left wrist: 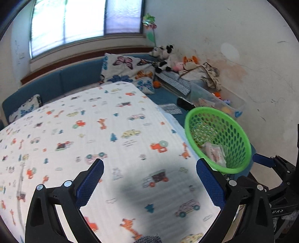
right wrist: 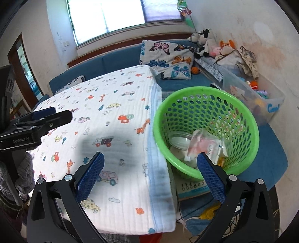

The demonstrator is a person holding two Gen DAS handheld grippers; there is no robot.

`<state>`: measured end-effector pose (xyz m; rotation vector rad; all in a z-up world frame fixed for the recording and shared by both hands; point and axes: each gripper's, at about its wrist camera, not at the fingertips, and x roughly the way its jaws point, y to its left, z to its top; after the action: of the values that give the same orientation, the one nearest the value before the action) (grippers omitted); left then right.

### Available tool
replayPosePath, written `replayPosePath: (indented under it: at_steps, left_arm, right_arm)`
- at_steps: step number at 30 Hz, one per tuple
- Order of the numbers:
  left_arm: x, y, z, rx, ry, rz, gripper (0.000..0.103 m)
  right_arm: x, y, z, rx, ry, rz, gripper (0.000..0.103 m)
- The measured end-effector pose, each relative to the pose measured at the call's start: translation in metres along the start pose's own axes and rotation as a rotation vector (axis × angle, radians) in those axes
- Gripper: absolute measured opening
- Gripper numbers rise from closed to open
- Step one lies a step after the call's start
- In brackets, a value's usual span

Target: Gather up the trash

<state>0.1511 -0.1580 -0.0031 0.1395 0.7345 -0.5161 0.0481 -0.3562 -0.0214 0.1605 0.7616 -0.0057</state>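
Hovering above the table [left wrist: 93,121], which is draped in a white cloth printed with small cars, giraffes and trees, the left tongs [left wrist: 149,168] stand wide apart with nothing between their blue pads, and a soft shadow falls on the cloth beneath them. The green basket [right wrist: 250,119], a round plastic one with a perforated wall, sits just beside the table's right edge on a blue seat [right wrist: 271,158]. Inside the green basket lies the trash: a crumpled pink-and-white wrapper [right wrist: 203,145] leaning on a clear round lid or cup [right wrist: 179,140] at the bottom. The right tongs [right wrist: 149,160] are also spread apart and grip nothing; one finger reaches over the cloth, the other crosses in front of the green basket's near rim. From the left wrist view the green basket [left wrist: 241,130] appears tilted toward the camera, with the wrapper [left wrist: 214,153] visible low inside it. Beyond the green basket, a clear storage bin [right wrist: 261,104] holds toys, and past that a butterfly-print pillow [right wrist: 168,58] and several plush animals [right wrist: 203,41] rest against the wall under the window [right wrist: 112,16]. Under the green basket's near side a printed booklet [right wrist: 192,187] lies on the seat.
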Motion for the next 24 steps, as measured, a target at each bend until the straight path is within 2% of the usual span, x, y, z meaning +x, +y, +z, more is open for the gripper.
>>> replayPosePath:
  at_steps: [17,24]
  left_arm:
    - [-0.043,0.043,-0.033,-0.045,-0.082,0.189,0.096]
    - [-0.06,0.053,-0.046,-0.06,-0.096,0.222,0.096]
  right_arm:
    - [-0.007,0.032,-0.001,-0.042,-0.051,-0.042,0.099]
    - [-0.006,0.044,-0.001,-0.045,-0.049,-0.019,0.099]
